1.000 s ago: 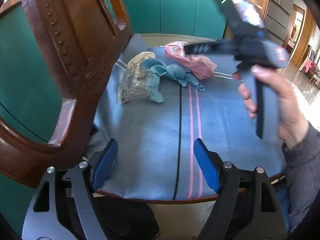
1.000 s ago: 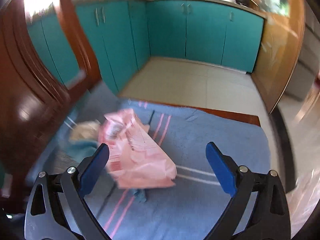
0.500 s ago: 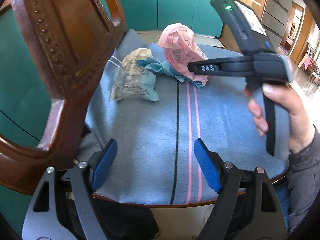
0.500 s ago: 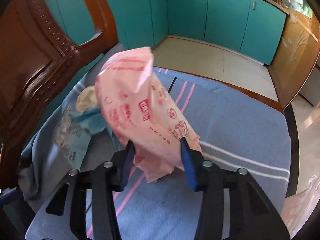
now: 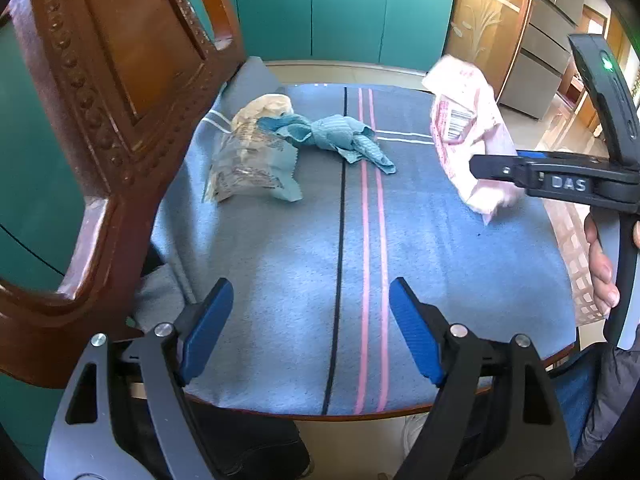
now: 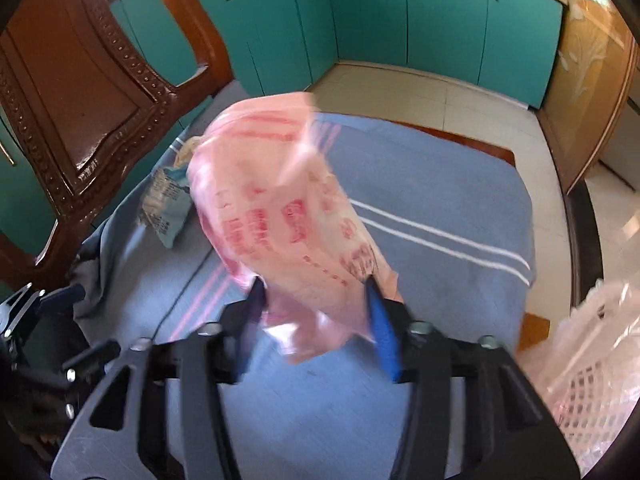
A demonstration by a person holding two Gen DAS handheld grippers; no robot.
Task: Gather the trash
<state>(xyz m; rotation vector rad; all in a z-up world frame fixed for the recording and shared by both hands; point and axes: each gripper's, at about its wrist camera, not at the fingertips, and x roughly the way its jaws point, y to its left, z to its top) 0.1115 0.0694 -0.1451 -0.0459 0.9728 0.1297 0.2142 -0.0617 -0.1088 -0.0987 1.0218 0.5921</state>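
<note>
Pink wrapper point(image 6: 288, 216) blurred, print unreadable; its lower end is hidden between the right tool's point(image 6: 316, 312) opening pads, long axis tilted up, above the bench's point(image 5: 460, 264) right edge. Left tool point(image 5: 310, 326) released, empty.

A crumpled pink wrapper point(image 6: 288, 216) printed with red marks and a barcode is seen lifted off the blue cloth, standing upright between the pads of the right tool point(image 6: 316, 316), whose jaws are opening. Far ahead of the left tool point(image 5: 310, 328), a clear printed packet point(image 5: 248, 160) and a twisted teal wrapper point(image 5: 340, 140) are lying touching.
</note>
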